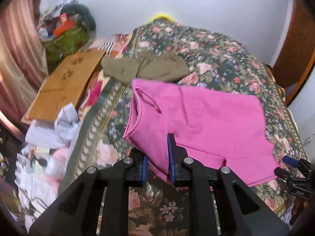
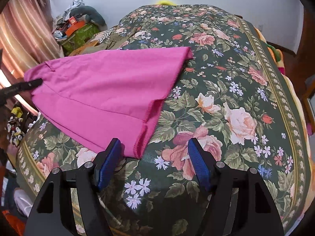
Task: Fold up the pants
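Pink pants (image 1: 200,125) lie folded on the floral bed cover (image 1: 226,63). My left gripper (image 1: 158,157) is shut on the waistband end of the pink pants and lifts that edge a little. In the right wrist view the pants (image 2: 106,90) spread from the left to the middle, with the leg hems toward me. My right gripper (image 2: 154,155) is open and empty just above the bed cover (image 2: 226,118), its left finger beside the near hem corner. The left gripper also shows at the left edge of that view (image 2: 33,83), and the right gripper shows at the right edge of the left wrist view (image 1: 291,165).
Olive-green pants (image 1: 145,66) lie folded farther back on the bed. A brown cardboard box (image 1: 65,86) and crumpled white paper (image 1: 59,127) sit at the bed's left side. A green bag with clutter (image 1: 65,37) stands by the pink curtain (image 1: 17,49).
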The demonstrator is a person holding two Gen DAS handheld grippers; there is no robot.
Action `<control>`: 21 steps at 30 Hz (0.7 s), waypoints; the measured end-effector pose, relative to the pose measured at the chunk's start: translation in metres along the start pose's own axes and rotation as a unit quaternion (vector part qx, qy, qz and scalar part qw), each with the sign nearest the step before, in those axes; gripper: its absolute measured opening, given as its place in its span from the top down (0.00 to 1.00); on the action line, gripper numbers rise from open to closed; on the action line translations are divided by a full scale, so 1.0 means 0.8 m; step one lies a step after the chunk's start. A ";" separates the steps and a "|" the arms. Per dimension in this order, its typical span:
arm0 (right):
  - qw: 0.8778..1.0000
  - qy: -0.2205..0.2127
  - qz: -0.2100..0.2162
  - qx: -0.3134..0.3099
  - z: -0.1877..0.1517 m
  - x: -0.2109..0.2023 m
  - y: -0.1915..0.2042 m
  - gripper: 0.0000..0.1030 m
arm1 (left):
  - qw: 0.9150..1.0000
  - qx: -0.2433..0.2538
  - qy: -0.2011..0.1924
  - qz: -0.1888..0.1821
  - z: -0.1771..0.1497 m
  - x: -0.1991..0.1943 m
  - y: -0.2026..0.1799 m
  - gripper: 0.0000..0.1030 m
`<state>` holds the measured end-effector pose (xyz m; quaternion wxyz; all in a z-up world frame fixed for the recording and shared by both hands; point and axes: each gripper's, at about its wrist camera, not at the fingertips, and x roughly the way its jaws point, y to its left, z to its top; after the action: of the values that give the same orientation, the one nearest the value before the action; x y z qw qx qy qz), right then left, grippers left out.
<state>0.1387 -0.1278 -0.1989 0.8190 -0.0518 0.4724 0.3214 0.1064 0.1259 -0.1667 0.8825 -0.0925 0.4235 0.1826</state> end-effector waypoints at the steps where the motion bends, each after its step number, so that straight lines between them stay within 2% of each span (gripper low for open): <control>1: 1.000 0.000 -0.001 0.001 0.001 0.001 0.001 0.34 | 1.000 0.004 -0.008 -0.010 0.006 -0.008 -0.004 0.82; 7: 1.000 -0.001 -0.007 -0.002 0.000 0.000 0.002 0.34 | 0.993 0.076 -0.067 -0.055 0.036 -0.050 -0.070 0.82; 11: 1.000 0.000 -0.008 0.000 0.000 -0.002 0.001 0.35 | 0.985 0.129 -0.076 -0.088 0.046 -0.058 -0.125 0.82; 15: 1.000 0.001 -0.012 0.014 0.001 -0.008 -0.006 0.35 | 0.977 0.169 -0.045 -0.120 0.045 -0.039 -0.170 0.83; 17: 1.000 -0.005 -0.014 0.026 0.001 -0.014 -0.013 0.35 | 0.974 0.182 -0.016 -0.137 0.041 -0.022 -0.191 0.83; 21: 0.999 -0.018 -0.019 0.047 -0.002 -0.030 -0.027 0.35 | 0.966 0.183 0.042 -0.176 0.025 0.011 -0.215 0.83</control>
<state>0.1414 -0.1575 -0.1851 0.8351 -0.0161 0.4708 0.2839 0.1948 -0.0227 -0.1596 0.8842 -0.0104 0.4632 -0.0597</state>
